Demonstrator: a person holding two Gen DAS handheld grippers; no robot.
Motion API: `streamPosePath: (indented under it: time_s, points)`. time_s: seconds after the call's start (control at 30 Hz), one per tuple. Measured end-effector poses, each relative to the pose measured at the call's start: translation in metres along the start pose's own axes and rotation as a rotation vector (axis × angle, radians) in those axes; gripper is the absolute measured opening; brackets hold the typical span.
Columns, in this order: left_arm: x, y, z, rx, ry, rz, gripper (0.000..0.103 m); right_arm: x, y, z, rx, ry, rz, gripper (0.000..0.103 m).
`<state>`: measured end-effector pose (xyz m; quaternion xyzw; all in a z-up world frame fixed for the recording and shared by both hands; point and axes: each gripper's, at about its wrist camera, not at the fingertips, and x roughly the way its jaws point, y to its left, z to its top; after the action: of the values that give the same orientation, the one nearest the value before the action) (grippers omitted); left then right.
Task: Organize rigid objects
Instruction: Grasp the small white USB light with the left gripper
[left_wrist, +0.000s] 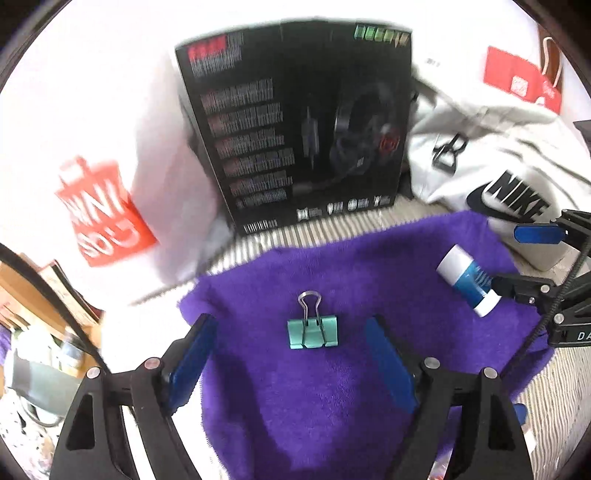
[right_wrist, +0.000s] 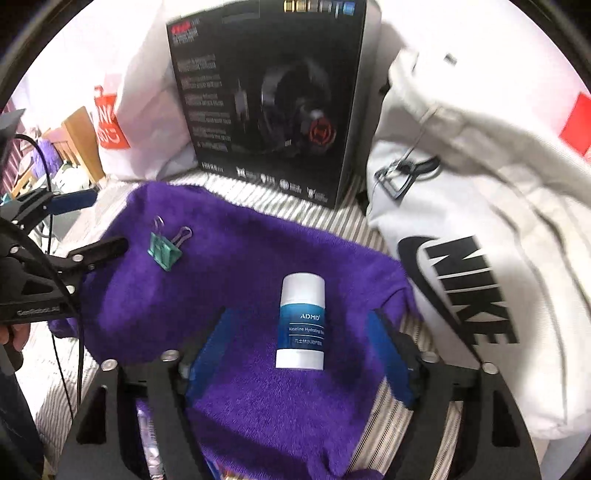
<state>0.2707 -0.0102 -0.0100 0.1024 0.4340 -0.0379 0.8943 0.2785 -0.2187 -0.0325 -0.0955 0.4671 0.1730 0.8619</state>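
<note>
Filling the upper centre of both views, the black headset box (left_wrist: 295, 125) stands upright on the striped bedding (right_wrist: 288, 201), with a white Nike sweatshirt (right_wrist: 480, 258) heaped to its right and a red-and-white shopping bag (left_wrist: 103, 210) at the left. Below them, the purple towel (left_wrist: 314, 369) takes up the lower middle of each frame, and both task items lie on it, well apart from each other.

Your right gripper (right_wrist: 299, 354) has its jaws spread wide, with the Vaseline balm stick (right_wrist: 301, 321) lying between them, untouched, its length running along the fingers. Your left gripper (left_wrist: 291, 362) is likewise wide open and empty, and the teal binder clip (left_wrist: 312, 330) sits just ahead of it, centred, wire handles pointing away.

Watch the stick: it is round and smooth, so closing off-centre would likely roll it aside or squirt it forward. The clip lies low in the soft pile, so if you come down too shallow, the pads may slide over it or pinch the towel and drag everything along.
</note>
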Motion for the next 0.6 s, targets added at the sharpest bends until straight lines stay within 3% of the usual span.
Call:
streamPosePath:
  time_s: [0.1, 0.17, 0.3, 0.6]
  points:
    - [-0.027, 0.004, -0.006, -0.040, -0.030, -0.011, 0.098, -0.021, 0.002, -0.003, -0.004, -0.034, -0.015, 0.082]
    - [-0.038, 0.002, -0.013, -0.038, -0.023, -0.024, 0.098, -0.029, -0.001, -0.006, 0.004, -0.048, -0.014, 0.091]
    - [-0.060, -0.006, -0.046, -0.018, -0.013, -0.025, 0.098, -0.045, -0.005, -0.028, 0.046, -0.035, -0.006, 0.092]
    - [-0.076, -0.012, -0.133, -0.163, 0.002, -0.125, 0.098, -0.070, -0.007, -0.138, 0.184, 0.023, 0.019, 0.092]
